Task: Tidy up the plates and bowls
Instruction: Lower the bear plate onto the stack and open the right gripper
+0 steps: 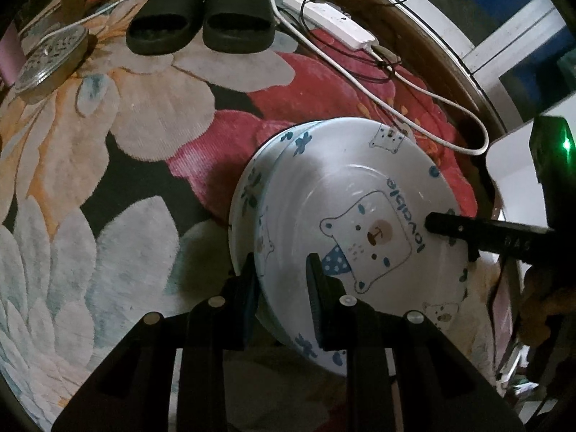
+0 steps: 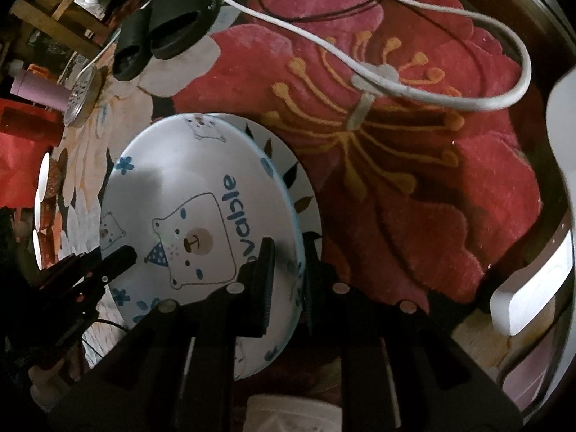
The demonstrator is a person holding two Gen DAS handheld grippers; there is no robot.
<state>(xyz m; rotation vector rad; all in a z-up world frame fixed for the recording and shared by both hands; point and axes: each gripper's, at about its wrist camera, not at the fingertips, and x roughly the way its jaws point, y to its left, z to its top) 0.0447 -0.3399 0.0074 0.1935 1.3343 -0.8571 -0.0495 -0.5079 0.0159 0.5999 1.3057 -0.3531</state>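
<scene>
Nearest in the left wrist view, the left gripper [image 1: 282,273] has its jaws closed down narrowly on the rim of a white plate [image 1: 345,194] printed with a bear and blue flowers; one finger lies on the plate's upper face, the other outside and under its edge. In the right wrist view the right gripper [image 2: 288,259] pinches the opposite rim of the same plate [image 2: 187,187] just as tightly, one finger over the printed word, the other behind the rim. The plate is tilted between the two grippers above a flowered rug [image 1: 108,136]. A second plate [image 2: 302,194] with dark leaf marks on its border sits directly under the first, its edge showing just past the bear plate's rim; whether the right jaws pinch that one too I cannot tell.

Beyond the plates, a white cable [image 2: 396,79] loops across the rug's red flower. Farther off lies a pair of black slippers [image 1: 199,18], side by side, with a white power strip [image 1: 329,19] to their right and a round metal lid [image 1: 54,61] to their left.
</scene>
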